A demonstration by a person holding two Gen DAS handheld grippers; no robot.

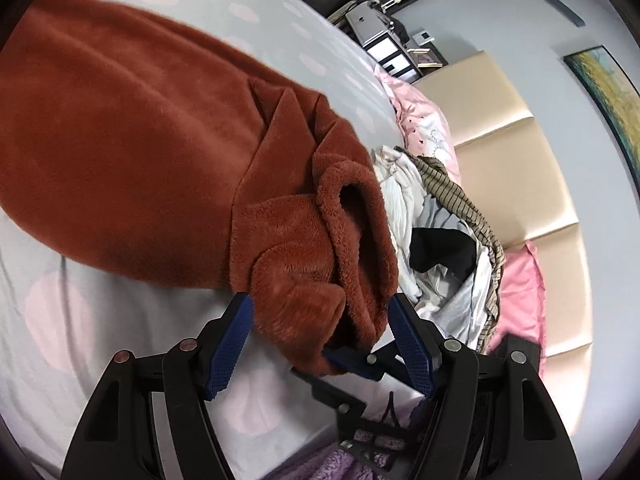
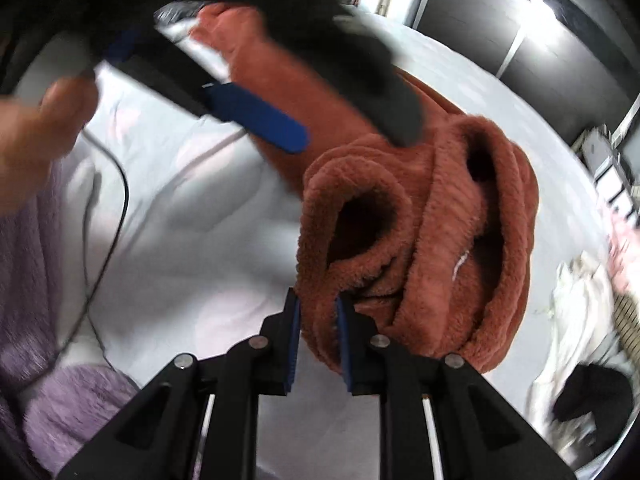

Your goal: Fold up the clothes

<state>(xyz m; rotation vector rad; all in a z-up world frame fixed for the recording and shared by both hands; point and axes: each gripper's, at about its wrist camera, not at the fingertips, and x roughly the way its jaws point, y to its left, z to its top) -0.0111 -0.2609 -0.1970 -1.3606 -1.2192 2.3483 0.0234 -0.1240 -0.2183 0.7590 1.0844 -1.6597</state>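
The fuzzy brown sweater [image 1: 132, 152] is lying on the bed [image 1: 100, 344]. The right claw [image 2: 317, 344] is pinching its bunched end. The left claw [image 1: 320, 332] is spread wide around a cuff, maybe touching it. The thick fluff could slip out and unfold.

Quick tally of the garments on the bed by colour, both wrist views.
Rust-brown fleece garment: 1
White pieces in the pile: cannot separate, counted as 1
Striped olive piece: 1
Black piece: 1
Grey piece: 1
Total: 5 at least; the pile hides any more.
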